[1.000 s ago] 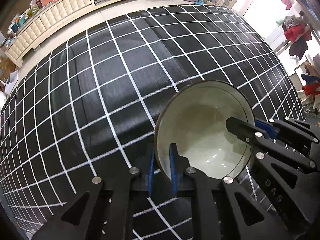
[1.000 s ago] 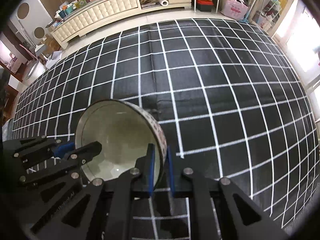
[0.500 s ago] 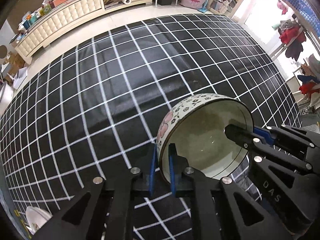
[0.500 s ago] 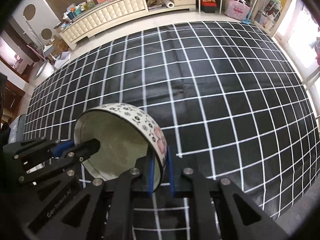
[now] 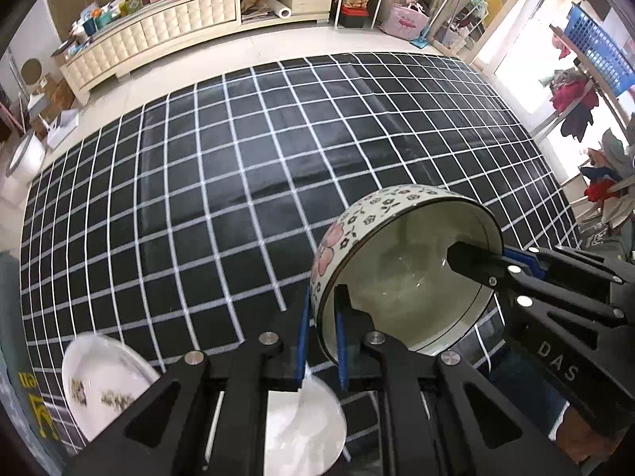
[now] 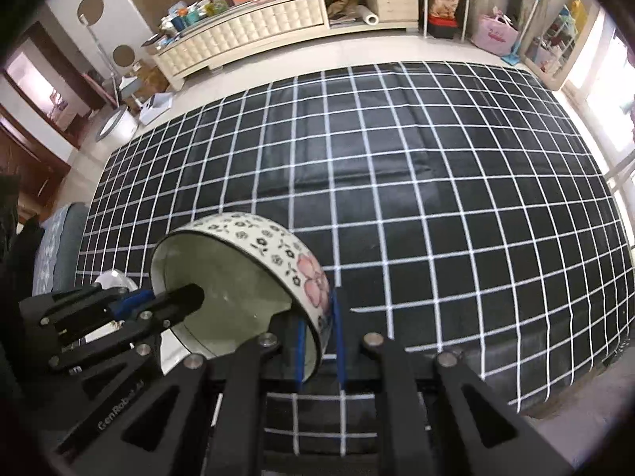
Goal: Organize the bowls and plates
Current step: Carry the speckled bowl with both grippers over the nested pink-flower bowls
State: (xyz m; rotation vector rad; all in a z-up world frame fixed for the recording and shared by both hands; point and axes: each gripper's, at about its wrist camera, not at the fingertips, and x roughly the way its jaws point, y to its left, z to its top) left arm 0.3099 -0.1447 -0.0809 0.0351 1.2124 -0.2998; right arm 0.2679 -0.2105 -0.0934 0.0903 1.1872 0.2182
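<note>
A floral bowl [image 5: 405, 277] with a pink flower on its wall and a pale inside hangs tilted above the black checked cloth [image 5: 238, 198]. My left gripper [image 5: 321, 341] is shut on its near-left rim. My right gripper [image 5: 496, 256] is shut on the opposite rim. In the right wrist view the bowl [image 6: 230, 289] sits between my right gripper [image 6: 319, 341] and my left gripper [image 6: 158, 301]. Two white plates lie at the cloth's near-left corner: a patterned plate [image 5: 99, 388] and a plain plate [image 5: 305, 428], partly hidden under my left gripper.
A cream sideboard [image 5: 166, 35] loaded with clutter stands beyond the cloth's far edge, across a strip of pale floor. A pink bag [image 5: 408, 20] and hanging clothes [image 5: 575, 99] are at the right. A white plate's edge [image 6: 115, 279] shows behind the left gripper.
Both grippers have lifted the bowl off the cloth and carried it toward the near-left corner. The bowl's patterned wall and the two white plates have come into view.
</note>
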